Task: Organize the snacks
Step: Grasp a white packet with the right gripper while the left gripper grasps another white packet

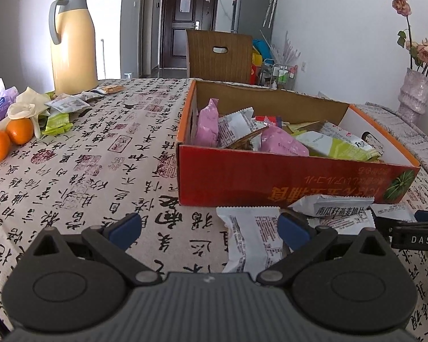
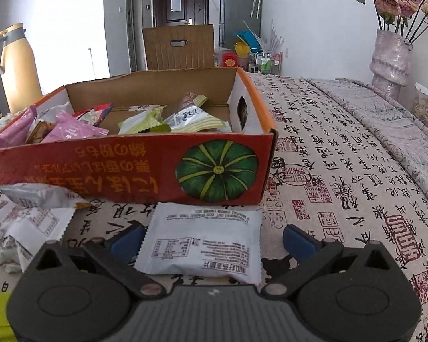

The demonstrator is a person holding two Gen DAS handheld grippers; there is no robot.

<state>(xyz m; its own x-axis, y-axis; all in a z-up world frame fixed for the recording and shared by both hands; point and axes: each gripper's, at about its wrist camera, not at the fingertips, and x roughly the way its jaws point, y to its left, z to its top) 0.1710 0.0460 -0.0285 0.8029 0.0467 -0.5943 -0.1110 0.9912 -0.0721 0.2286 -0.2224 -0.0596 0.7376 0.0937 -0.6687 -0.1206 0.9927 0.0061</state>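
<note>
A red cardboard box [image 1: 294, 182] holds several pink, white and green snack packets; it also shows in the right wrist view [image 2: 128, 171]. My left gripper [image 1: 209, 229] is open low over the table, with a white packet [image 1: 254, 242] lying between its fingers toward the right one. More white packets [image 1: 331, 206] lie by the box front. My right gripper [image 2: 212, 240] is open around another white packet [image 2: 202, 242] lying flat on the cloth. Its arm tip shows at the right of the left wrist view [image 1: 413, 238].
A yellow thermos [image 1: 72, 42], oranges [image 1: 8, 139], a tissue pack [image 1: 0, 104] and loose packets [image 1: 62, 108] stand far left. A vase with flowers [image 2: 391, 57] stands at the far right. A chair [image 1: 218, 57] is behind the table. White packets [image 2: 28, 219] lie left of the right gripper.
</note>
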